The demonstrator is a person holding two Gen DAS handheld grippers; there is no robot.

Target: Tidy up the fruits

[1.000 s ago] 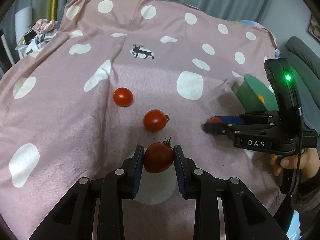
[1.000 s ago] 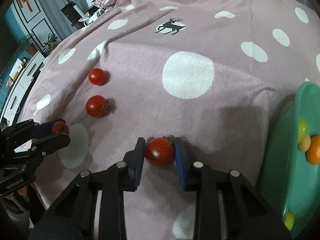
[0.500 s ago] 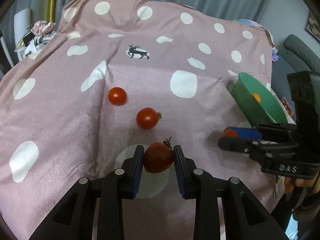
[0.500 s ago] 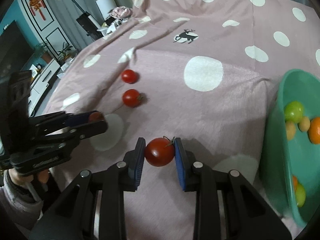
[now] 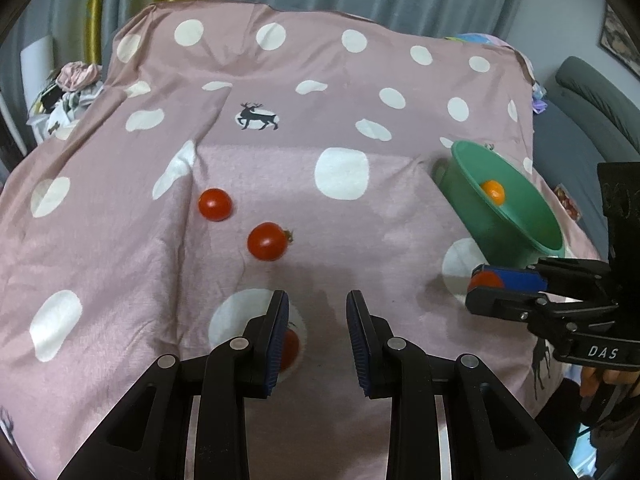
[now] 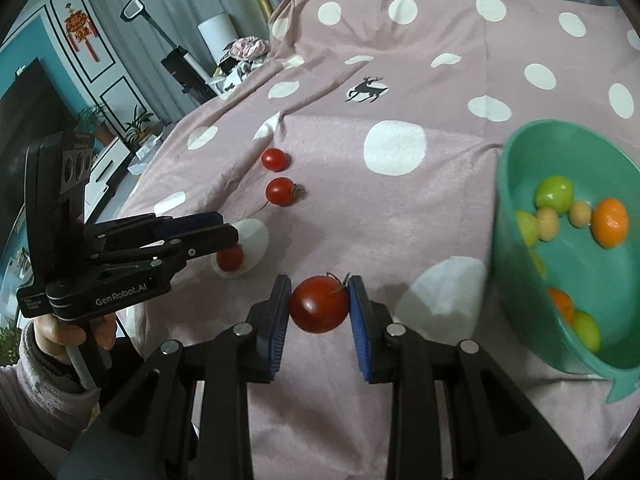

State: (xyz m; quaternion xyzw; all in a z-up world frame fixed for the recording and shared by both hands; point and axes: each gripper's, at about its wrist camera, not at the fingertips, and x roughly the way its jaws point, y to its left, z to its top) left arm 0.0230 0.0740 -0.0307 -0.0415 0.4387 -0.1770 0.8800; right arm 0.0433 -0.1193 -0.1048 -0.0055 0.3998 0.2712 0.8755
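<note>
Pink dotted cloth (image 5: 380, 220): far tomato (image 5: 215, 204), near tomato (image 5: 267, 241) ahead-left of the left claw (image 5: 316, 312); third tomato (image 5: 291, 346) beneath it; green bowl (image 5: 468, 192) right.

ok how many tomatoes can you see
4. One tomato is in the right jaws, one lies on the cloth below the left jaws, two more sit further up. The bowl may hide others.

Right gripper (image 6: 319, 309) clamps a red tomato (image 6: 319, 304) above pink dotted cloth (image 6: 400, 216), teal bowl (image 6: 516, 248) of mixed fruit at right, left gripper (image 6: 224, 232) at left over a loose tomato (image 6: 231, 258), two more tomatoes (image 6: 281, 191) beyond.
</note>
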